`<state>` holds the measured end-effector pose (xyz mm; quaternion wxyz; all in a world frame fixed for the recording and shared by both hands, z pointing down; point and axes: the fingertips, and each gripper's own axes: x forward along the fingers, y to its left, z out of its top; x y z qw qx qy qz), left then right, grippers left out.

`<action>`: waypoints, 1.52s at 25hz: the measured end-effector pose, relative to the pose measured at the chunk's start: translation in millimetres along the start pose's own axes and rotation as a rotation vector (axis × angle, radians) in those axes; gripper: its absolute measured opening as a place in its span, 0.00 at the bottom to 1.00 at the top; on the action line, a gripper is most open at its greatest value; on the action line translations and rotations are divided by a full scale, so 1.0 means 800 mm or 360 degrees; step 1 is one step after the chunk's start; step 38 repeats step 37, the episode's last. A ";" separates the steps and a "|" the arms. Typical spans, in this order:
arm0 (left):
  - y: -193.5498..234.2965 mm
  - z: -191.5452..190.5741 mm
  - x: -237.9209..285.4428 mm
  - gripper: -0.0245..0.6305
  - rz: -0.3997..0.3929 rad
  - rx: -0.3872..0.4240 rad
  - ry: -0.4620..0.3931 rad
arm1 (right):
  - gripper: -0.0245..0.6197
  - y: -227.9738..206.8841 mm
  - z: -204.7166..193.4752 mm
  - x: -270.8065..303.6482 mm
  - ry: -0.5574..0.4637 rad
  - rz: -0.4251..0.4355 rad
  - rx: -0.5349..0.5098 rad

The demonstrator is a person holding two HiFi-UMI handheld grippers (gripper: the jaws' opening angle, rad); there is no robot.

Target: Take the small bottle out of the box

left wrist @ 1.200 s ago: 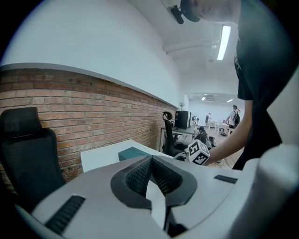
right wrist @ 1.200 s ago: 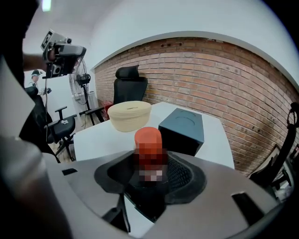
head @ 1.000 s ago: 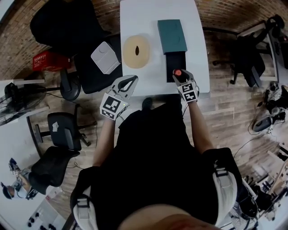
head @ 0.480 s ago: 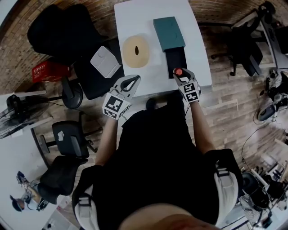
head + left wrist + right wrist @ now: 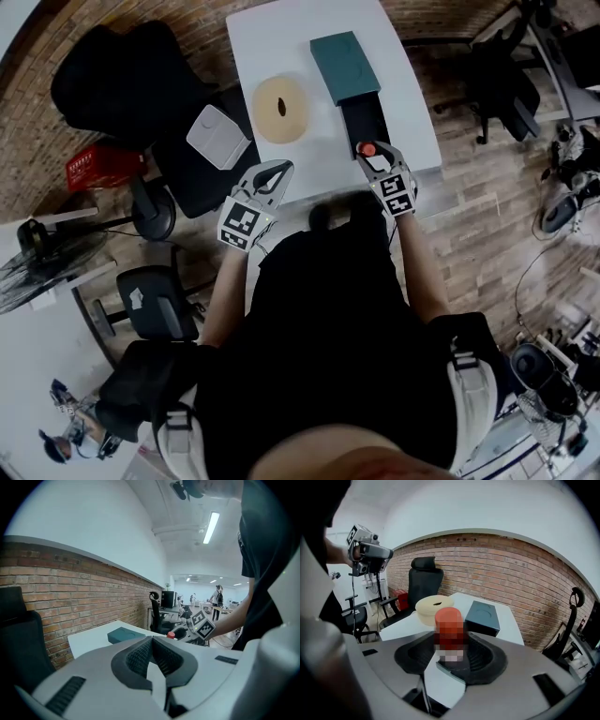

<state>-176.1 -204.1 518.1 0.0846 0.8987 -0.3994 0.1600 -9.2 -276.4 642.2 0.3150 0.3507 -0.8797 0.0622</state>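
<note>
White tabletop (image 5: pixel 281 37), and you're working right at its near edge. Your right gripper (image 5: pixel 367 156) is clenched on the small bottle (image 5: pixel 368 149), red cap up, jaws wide around its body. It sits over the near end of the open black box (image 5: pixel 364 120), close to the table's near right corner. From above you can't tell whether the bottle's base is clear of the box rim.

The teal lid (image 5: pixel 345 66) lies just beyond the box on the far side, touching or overlapping it. Left of the box is the cream disc (image 5: pixel 281 108), apart from it, with a strip of bare table between them. The far end of the table is bare too.

Your left gripper (image 5: pixel 278 169) has its jaws together on nothing, tips at the near left edge of the table, well apart from the right one.

Off the left edge there's a black office chair (image 5: pixel 131 75) with a white flat pad (image 5: pixel 217 136) resting by it.
</note>
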 end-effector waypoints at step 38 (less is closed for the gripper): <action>-0.033 -0.008 0.020 0.07 -0.0172 0.0037 -0.0051 | 0.34 0.041 0.039 -0.088 -0.0102 -0.0082 -0.0207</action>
